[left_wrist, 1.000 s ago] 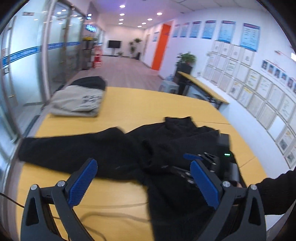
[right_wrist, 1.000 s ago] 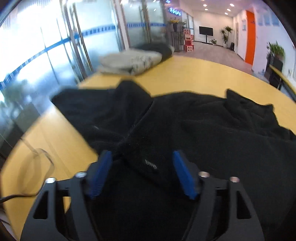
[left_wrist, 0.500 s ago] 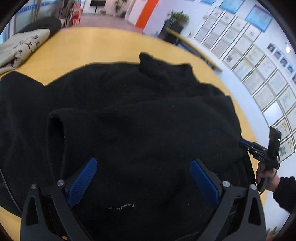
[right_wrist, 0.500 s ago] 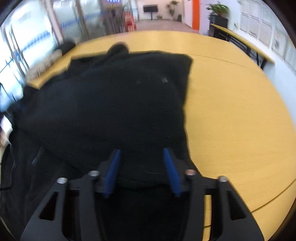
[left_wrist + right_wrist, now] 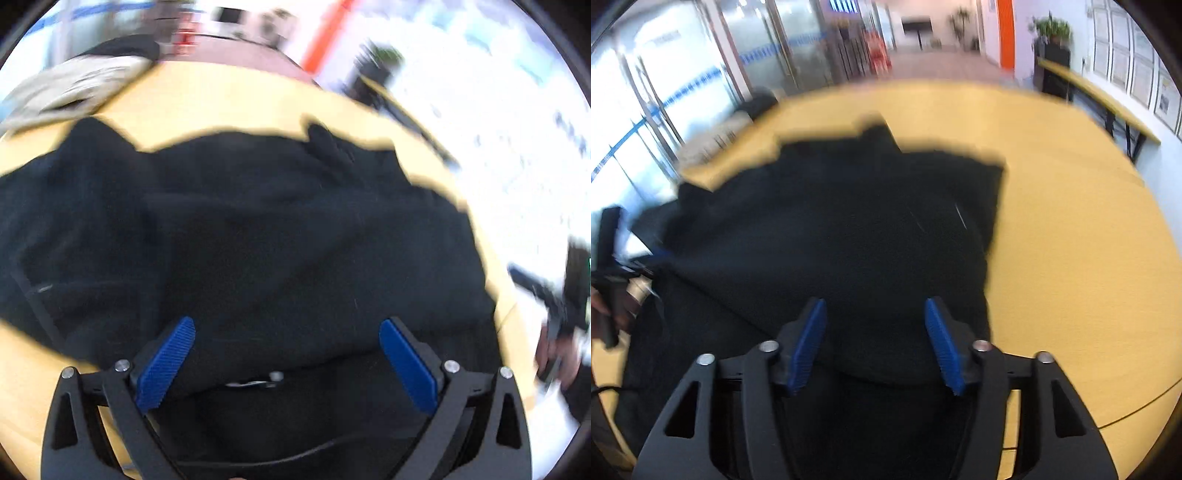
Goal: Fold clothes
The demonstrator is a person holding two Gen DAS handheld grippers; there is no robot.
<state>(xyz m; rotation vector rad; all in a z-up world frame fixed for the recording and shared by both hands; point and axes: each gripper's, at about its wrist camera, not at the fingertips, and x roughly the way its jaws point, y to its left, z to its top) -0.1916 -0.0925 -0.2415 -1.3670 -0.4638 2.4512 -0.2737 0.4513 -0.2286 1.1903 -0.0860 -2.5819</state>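
While both jaws stand wide and empty, the left hand-held gripper (image 5: 286,354) and right hand-held gripper (image 5: 875,343) hover just over the soft, limp black garment (image 5: 258,240) spread ahead on the desk (image 5: 1071,221), probably best pinched at an edge.

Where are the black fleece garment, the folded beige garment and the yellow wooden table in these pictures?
black fleece garment (image 5: 277,240): left wrist view, middle of the top layer.
folded beige garment (image 5: 74,88): left wrist view, blurred upper surface, far left.
yellow wooden table (image 5: 1071,240): right wrist view, bare top right of the garment.
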